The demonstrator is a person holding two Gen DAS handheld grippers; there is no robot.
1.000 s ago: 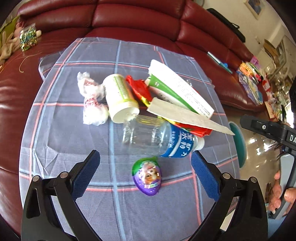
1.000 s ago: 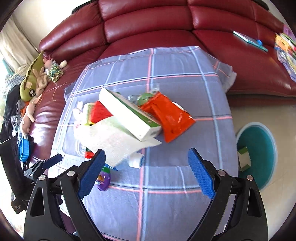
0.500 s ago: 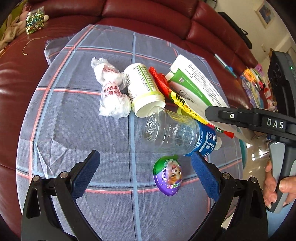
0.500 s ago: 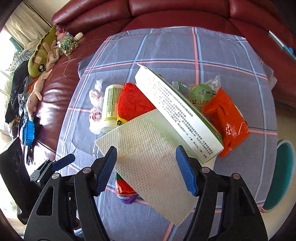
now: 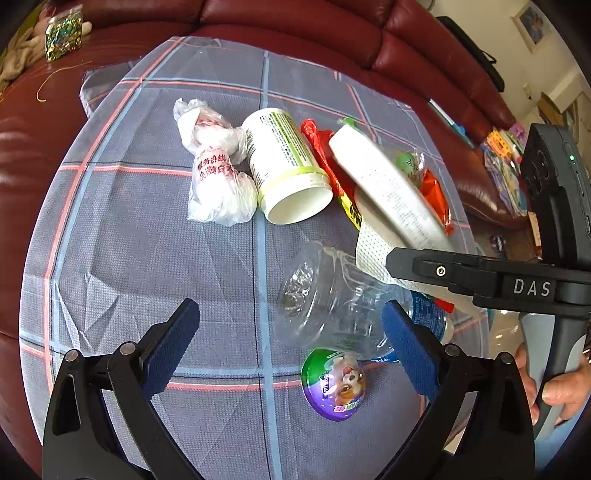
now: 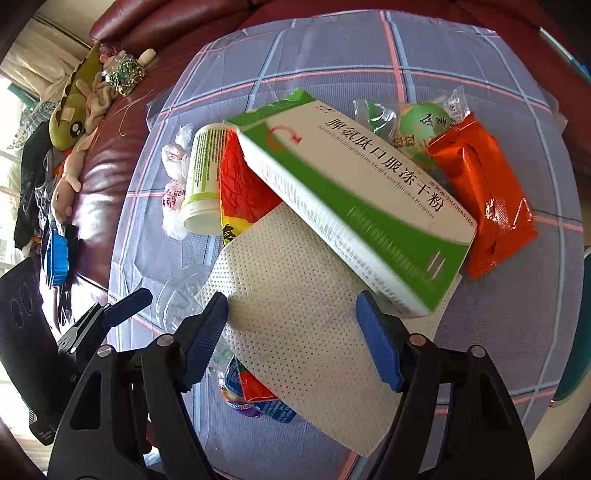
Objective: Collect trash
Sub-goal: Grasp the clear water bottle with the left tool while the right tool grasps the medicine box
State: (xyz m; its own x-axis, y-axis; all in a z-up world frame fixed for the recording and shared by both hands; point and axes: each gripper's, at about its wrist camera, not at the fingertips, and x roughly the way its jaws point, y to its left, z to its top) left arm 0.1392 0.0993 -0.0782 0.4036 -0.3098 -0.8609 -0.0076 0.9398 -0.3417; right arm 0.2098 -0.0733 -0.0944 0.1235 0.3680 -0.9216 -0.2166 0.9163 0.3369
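Trash lies piled on a plaid cloth [image 5: 147, 240]. My left gripper [image 5: 288, 321] hangs open just above a clear plastic bottle [image 5: 332, 306] lying on its side, with a purple and green egg capsule [image 5: 334, 384] beside it. Further back are a white jar [image 5: 288, 166] and a crumpled plastic bag [image 5: 218, 177]. My right gripper [image 6: 291, 306] is low over a white perforated sheet [image 6: 295, 332]. Its jaws are closing with the sheet between them, and the pads are not pressing on it. A green and white medicine box [image 6: 354, 206] rests on the sheet, next to an orange packet [image 6: 484, 206].
A red leather sofa [image 5: 295, 22] wraps around the table's far side, with plush toys [image 6: 74, 110] on it. A teal bin [image 6: 576, 369] shows on the floor past the table's right edge. A red wrapper [image 6: 243, 184] and a bagged green ball [image 6: 421, 129] sit in the pile.
My right gripper came down over the pile and its jaws narrowed around the white sheet. My left gripper sank a little closer to the clear bottle, still open.
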